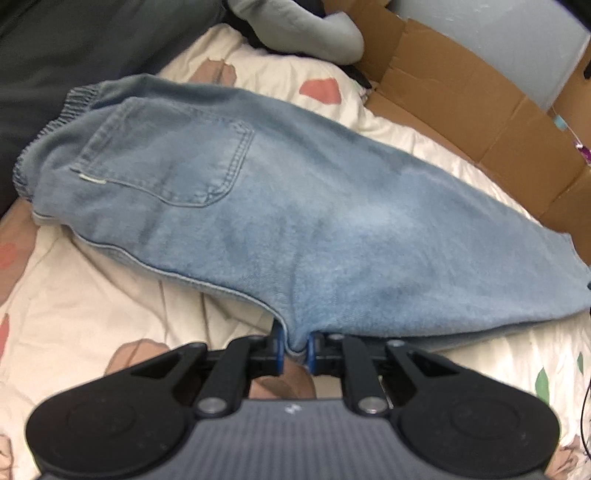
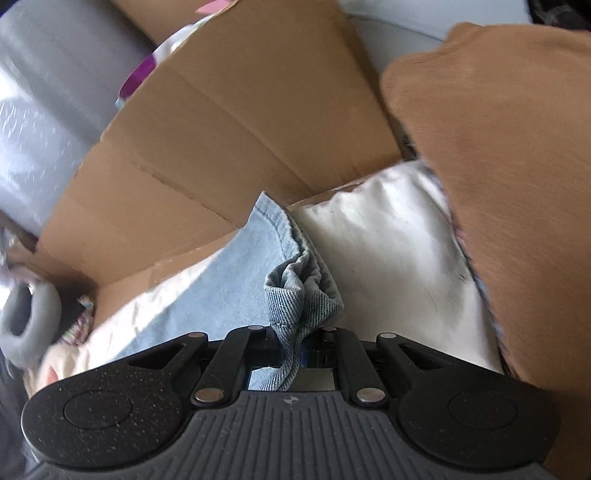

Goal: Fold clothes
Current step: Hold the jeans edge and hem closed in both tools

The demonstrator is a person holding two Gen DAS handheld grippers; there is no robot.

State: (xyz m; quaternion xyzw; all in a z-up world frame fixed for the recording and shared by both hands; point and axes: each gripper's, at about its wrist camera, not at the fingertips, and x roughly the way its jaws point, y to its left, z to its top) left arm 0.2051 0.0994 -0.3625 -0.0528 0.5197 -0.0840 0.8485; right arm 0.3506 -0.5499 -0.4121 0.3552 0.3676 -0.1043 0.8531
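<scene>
A pair of light blue jeans (image 1: 295,206) lies across the patterned bedsheet (image 1: 92,295), its elastic waistband at the upper left and a back pocket facing up. My left gripper (image 1: 294,349) is shut on the near edge of the jeans, which bunch between its blue pads. In the right wrist view, my right gripper (image 2: 301,345) is shut on the hem end of the jeans (image 2: 303,291), with crumpled denim hanging between its fingers.
A flattened cardboard box (image 1: 480,122) stands along the far right of the bed, also the cardboard (image 2: 229,140) behind the hem. A grey garment (image 1: 306,33) and dark fabric (image 1: 74,55) lie at the back. A brown cloth (image 2: 509,192) covers the right of a white pillow (image 2: 388,258).
</scene>
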